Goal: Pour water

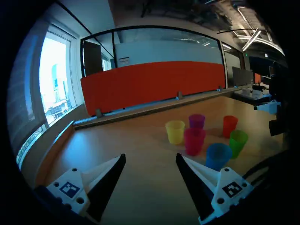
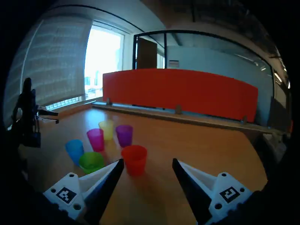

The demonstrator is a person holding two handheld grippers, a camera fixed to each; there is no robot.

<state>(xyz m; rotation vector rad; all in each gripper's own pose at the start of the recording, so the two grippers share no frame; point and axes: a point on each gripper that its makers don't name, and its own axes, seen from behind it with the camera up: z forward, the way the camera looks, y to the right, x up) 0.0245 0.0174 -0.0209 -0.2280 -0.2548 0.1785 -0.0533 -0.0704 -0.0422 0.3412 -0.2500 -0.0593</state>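
Observation:
Several plastic cups stand clustered on a wooden table (image 1: 142,187): yellow cup (image 1: 175,131), purple cup (image 1: 196,121), magenta cup (image 1: 194,141), red cup (image 1: 229,126), green cup (image 1: 237,143), blue cup (image 1: 218,156). My left gripper (image 1: 150,159) is open above the table, left of the cluster, nothing between its fingers. In the right gripper view the red cup (image 2: 134,159) stands nearest, with green cup (image 2: 91,161), blue cup (image 2: 75,150), magenta cup (image 2: 96,139), yellow cup (image 2: 106,129) and purple cup (image 2: 124,135) behind. My right gripper (image 2: 147,163) is open, just right of the red cup.
An orange partition (image 1: 153,85) runs along the table's far edge (image 2: 180,92). Windows (image 1: 54,80) lie to the left. A dark device (image 2: 26,116) stands at the left of the right gripper view. Desks with monitors (image 1: 258,84) lie far right.

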